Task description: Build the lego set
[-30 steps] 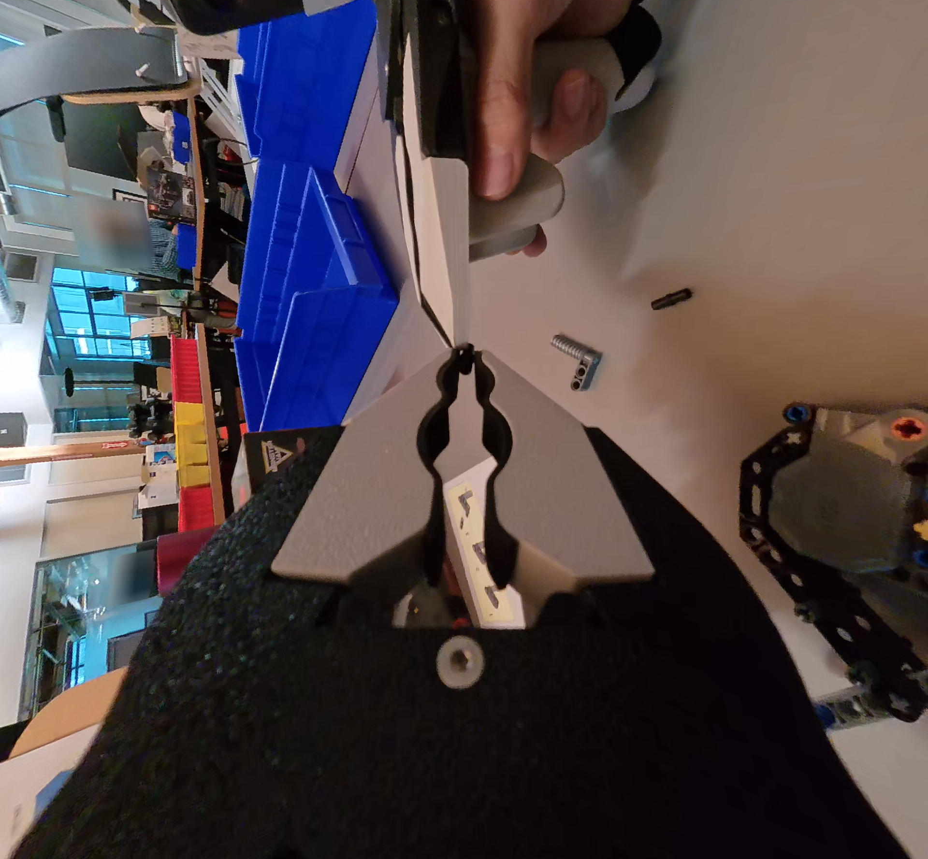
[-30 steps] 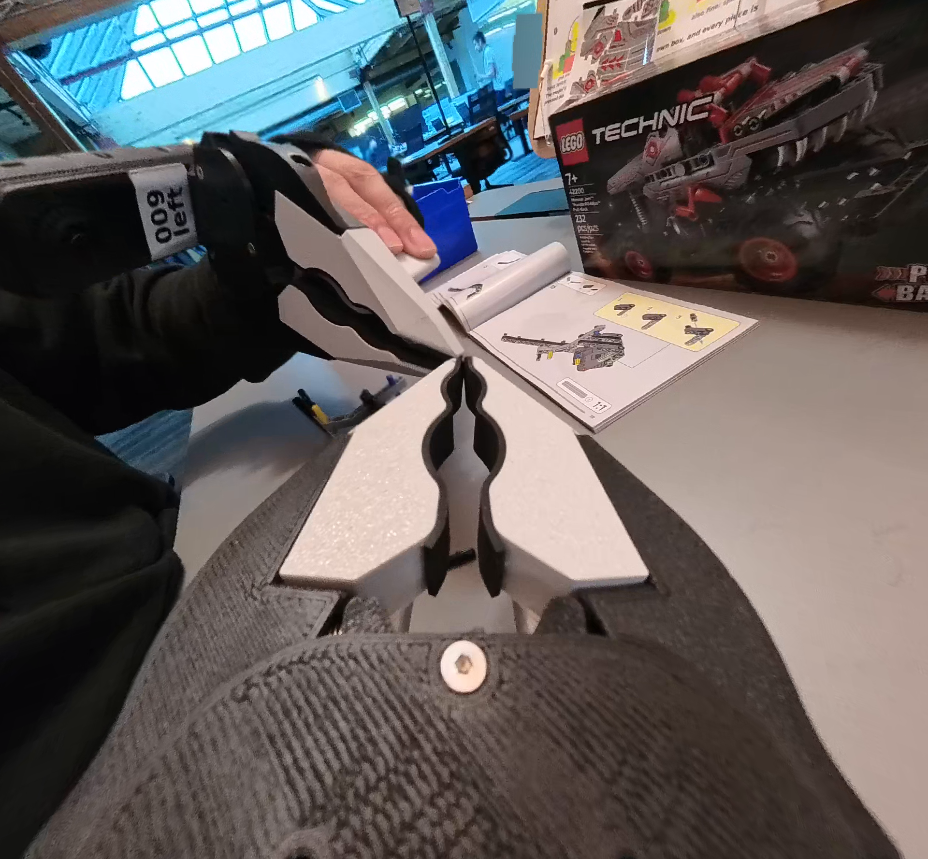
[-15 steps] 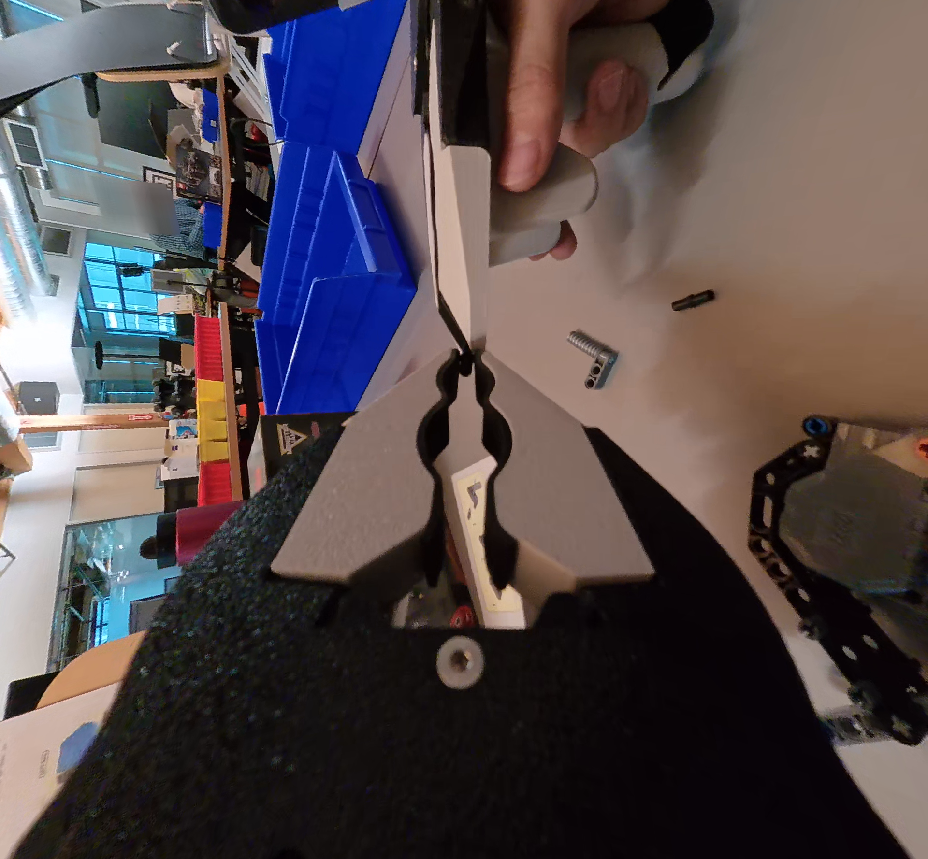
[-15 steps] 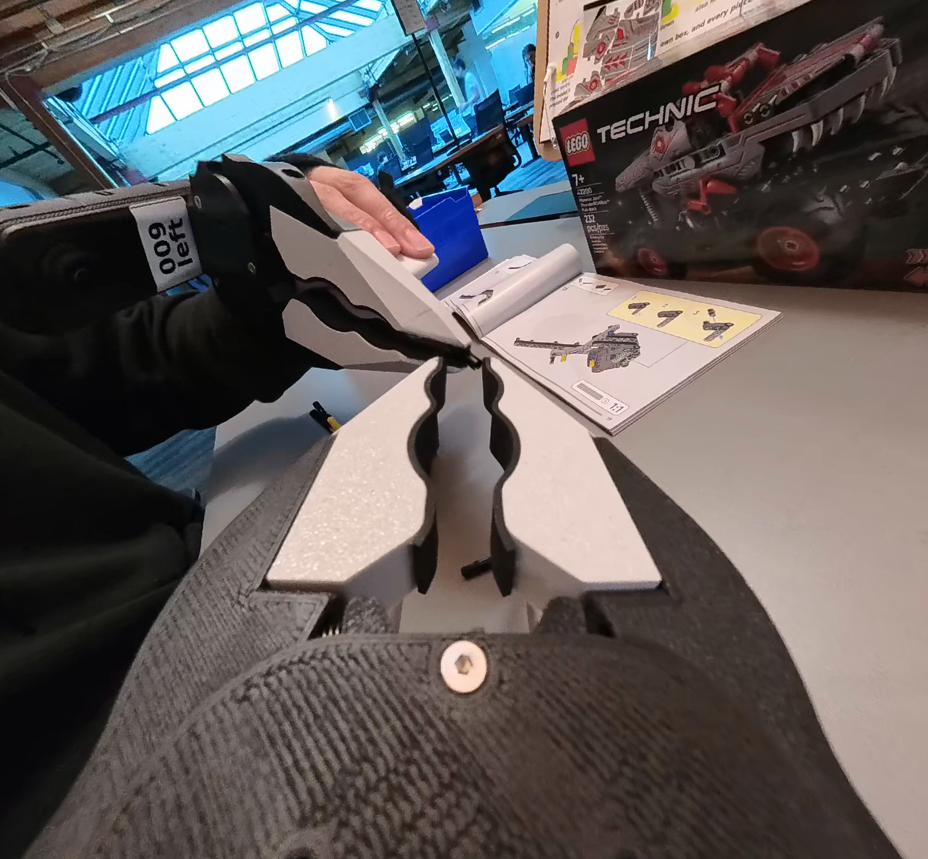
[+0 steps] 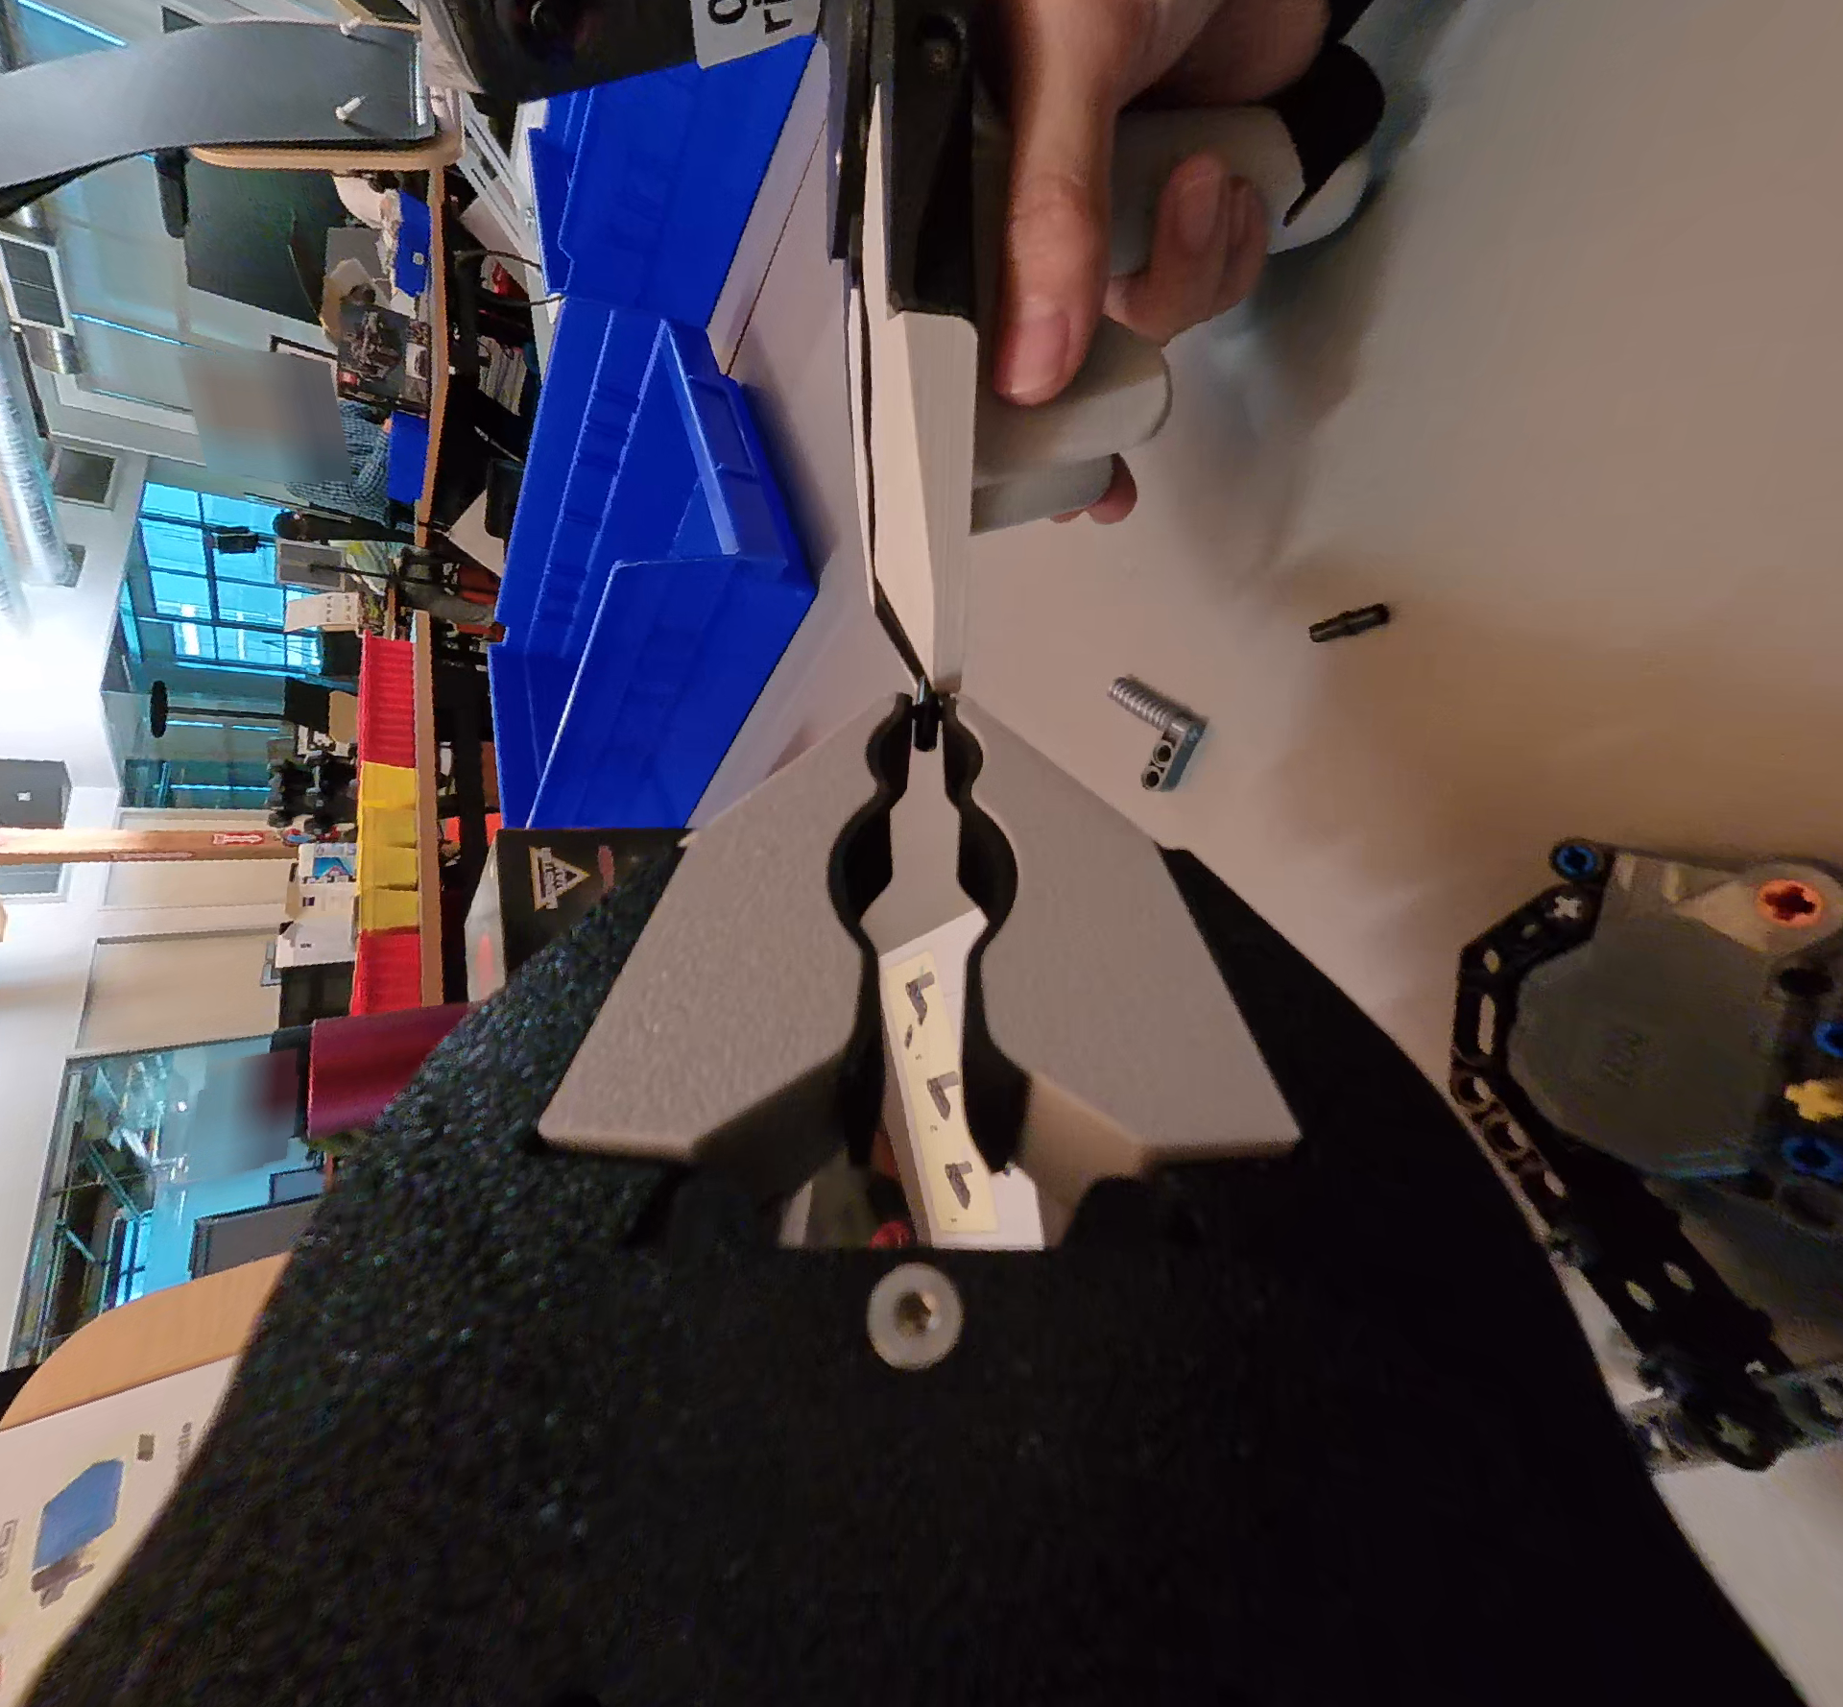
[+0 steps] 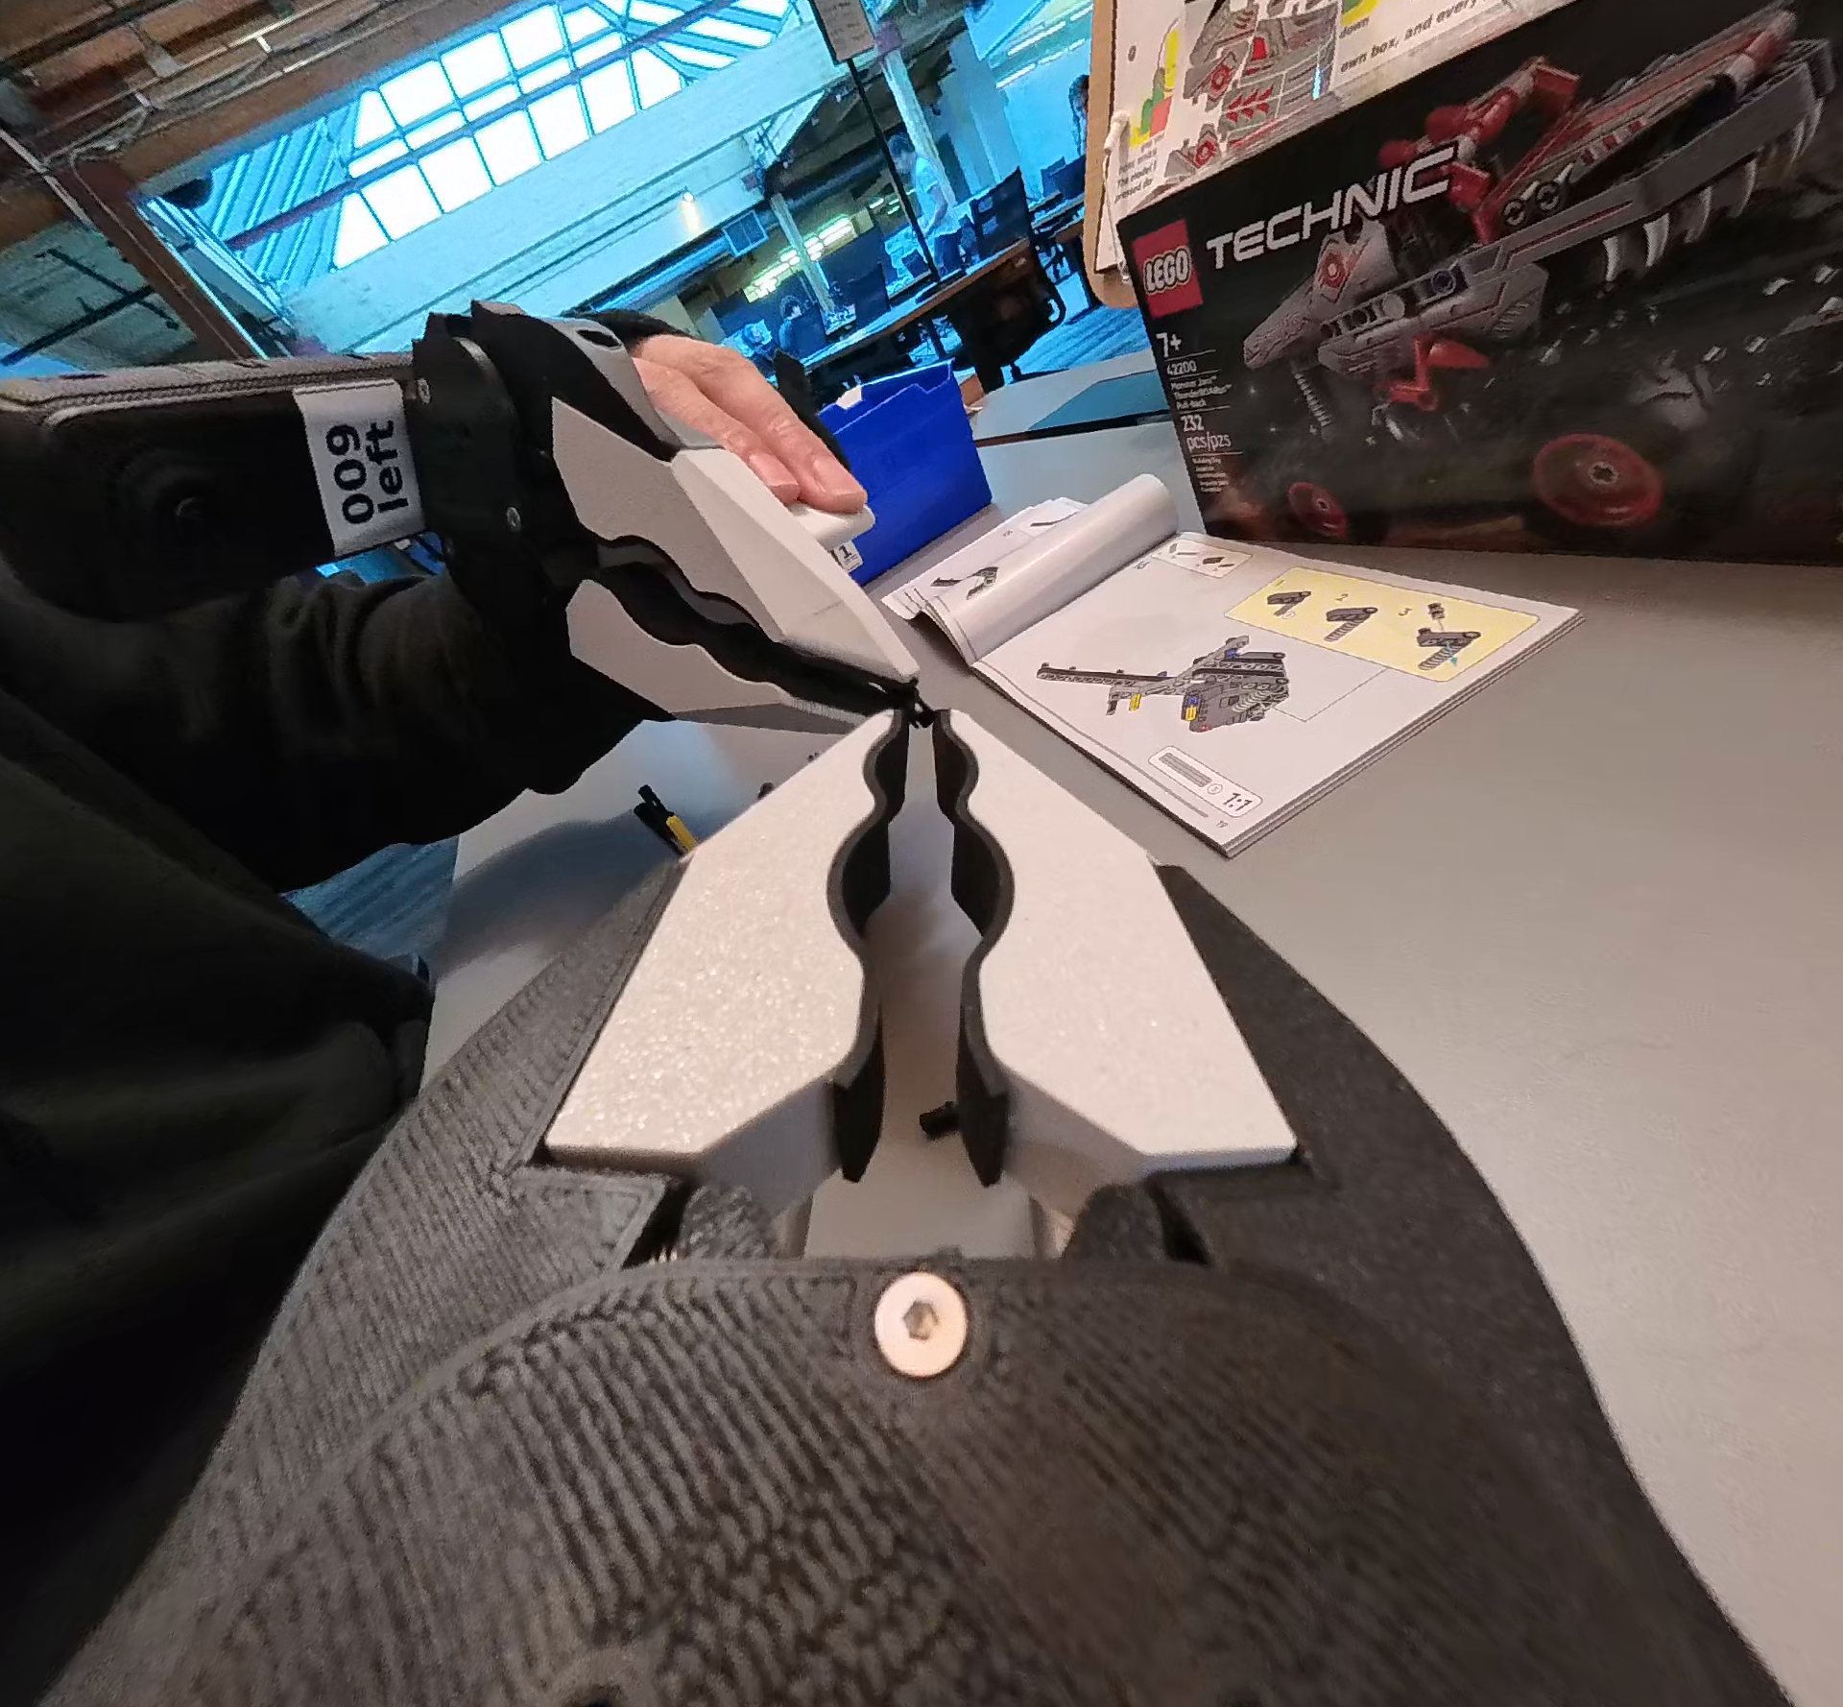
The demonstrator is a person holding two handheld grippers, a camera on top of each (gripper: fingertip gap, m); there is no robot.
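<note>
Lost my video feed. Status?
Left gripper and right gripper meet tip to tip, both pinching small black pin. Second pin loose on table. Nothing blocking.

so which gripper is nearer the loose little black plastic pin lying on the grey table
Right. The small black plastic pin lies under the right gripper, showing between its fingers; the left gripper only meets its tips, farther off.

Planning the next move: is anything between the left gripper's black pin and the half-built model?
Only the right gripper, meeting the left gripper tip to tip at the black pin. Toward the half-built model nothing visible blocks; the grey spring piece lies aside.
</note>
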